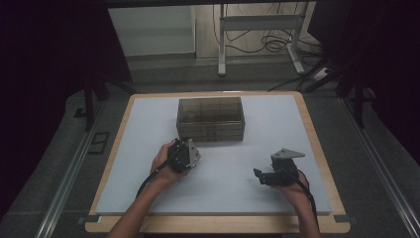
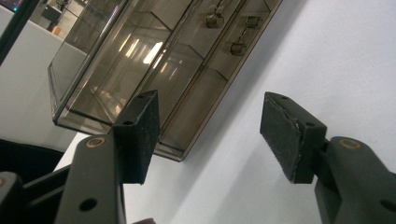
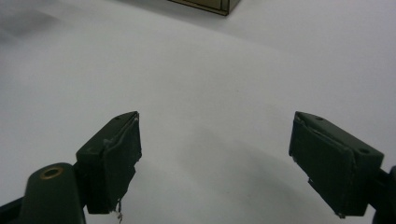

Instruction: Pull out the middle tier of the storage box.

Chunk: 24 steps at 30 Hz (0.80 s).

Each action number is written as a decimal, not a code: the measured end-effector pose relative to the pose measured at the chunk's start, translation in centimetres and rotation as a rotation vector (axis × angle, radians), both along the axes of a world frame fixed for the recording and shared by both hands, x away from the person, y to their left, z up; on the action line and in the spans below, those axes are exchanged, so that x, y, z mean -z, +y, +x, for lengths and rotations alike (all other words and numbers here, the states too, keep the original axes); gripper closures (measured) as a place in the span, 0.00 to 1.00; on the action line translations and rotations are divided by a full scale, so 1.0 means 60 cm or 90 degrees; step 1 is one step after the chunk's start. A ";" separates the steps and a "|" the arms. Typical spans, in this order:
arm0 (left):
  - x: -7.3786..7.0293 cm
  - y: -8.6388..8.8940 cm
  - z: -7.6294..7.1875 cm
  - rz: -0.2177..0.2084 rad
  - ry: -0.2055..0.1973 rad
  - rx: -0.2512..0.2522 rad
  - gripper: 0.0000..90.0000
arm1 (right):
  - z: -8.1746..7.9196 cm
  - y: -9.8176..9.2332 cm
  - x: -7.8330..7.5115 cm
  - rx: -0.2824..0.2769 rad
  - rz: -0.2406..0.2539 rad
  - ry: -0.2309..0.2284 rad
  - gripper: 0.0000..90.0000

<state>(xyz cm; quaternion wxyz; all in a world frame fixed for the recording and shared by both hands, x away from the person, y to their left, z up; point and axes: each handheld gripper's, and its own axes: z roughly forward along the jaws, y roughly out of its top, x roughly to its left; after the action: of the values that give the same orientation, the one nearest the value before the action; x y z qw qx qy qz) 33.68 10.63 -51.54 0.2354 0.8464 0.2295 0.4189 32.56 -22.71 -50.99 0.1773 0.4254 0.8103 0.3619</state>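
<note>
So the main thing on the worktop [image 1: 148,148] was a smoky see-through drawer box [image 1: 211,119], sitting toward the far middle of the white surface. From the left tool's own view the box [image 2: 140,65] looked split into several compartments by clear dividers, with small metal pulls [image 2: 214,20] on the drawer fronts. As far as anyone could tell the compartments had nothing in them, though the tinted plastic and reflections made it hard to be sure. All the drawers looked pushed in.

The left tool [image 1: 189,148] was held right at the near left corner of the box, just beside it but not touching. Its jaws stood fairly wide apart with nothing between them [image 2: 210,135], just bare worktop and the box corner behind.

The right tool [image 1: 258,174] sat well apart from the box, off at the near right, pointing left across the white surface. Its jaws were spread wide too [image 3: 215,158] and gripped nothing.
</note>
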 end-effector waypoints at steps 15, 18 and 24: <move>0.004 -0.013 0.005 0.030 -0.022 -0.002 0.42 | 0.000 0.001 0.001 0.002 -0.006 0.000 0.18; 0.007 -0.015 0.006 0.031 -0.025 -0.002 0.42 | 0.000 0.002 0.002 0.001 -0.007 0.001 0.18; 0.008 -0.021 0.009 0.035 -0.033 0.000 0.42 | 0.000 0.003 0.003 0.001 -0.009 0.002 0.18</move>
<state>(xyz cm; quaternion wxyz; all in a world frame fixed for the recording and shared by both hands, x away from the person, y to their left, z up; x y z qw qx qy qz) 34.20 9.37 -52.01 0.2179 0.8414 0.2122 0.4466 32.59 -22.54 -51.17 0.1791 0.4252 0.8128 0.3556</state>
